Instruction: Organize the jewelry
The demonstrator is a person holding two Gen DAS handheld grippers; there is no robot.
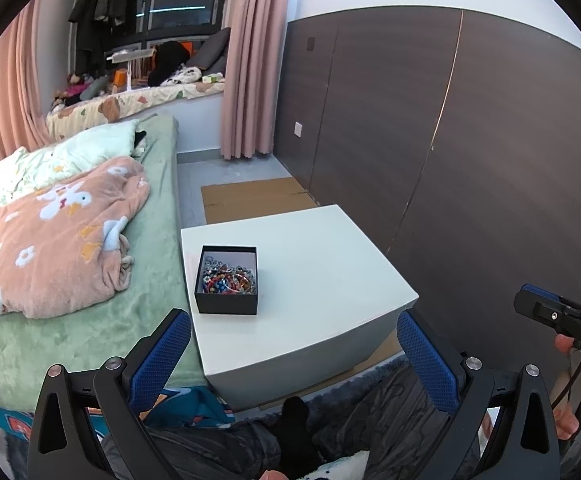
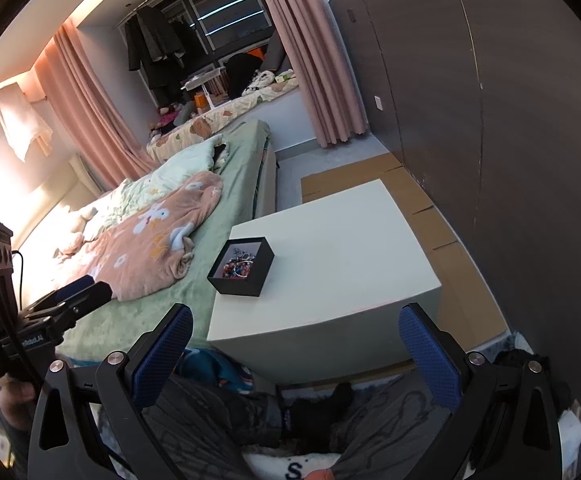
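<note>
A small black open box (image 1: pixel 226 280) sits on the near left part of a white low table (image 1: pixel 314 264). It holds a tangle of colourful beaded jewelry (image 1: pixel 228 276). The box (image 2: pixel 242 266) and the jewelry (image 2: pixel 239 266) also show in the right wrist view on the table (image 2: pixel 338 264). My left gripper (image 1: pixel 294 344) is open and empty, held back from the table's near edge. My right gripper (image 2: pixel 296 340) is open and empty, also short of the table. The right gripper shows at the right edge of the left wrist view (image 1: pixel 550 312); the left gripper shows at the left of the right wrist view (image 2: pixel 70 296).
A bed (image 1: pixel 70 280) with a green sheet and a pink blanket (image 1: pixel 50 232) lies left of the table. A dark wood wall (image 1: pixel 470 140) stands to the right. Flat cardboard (image 1: pixel 250 196) lies on the floor beyond the table. The person's legs (image 1: pixel 290 432) are below the grippers.
</note>
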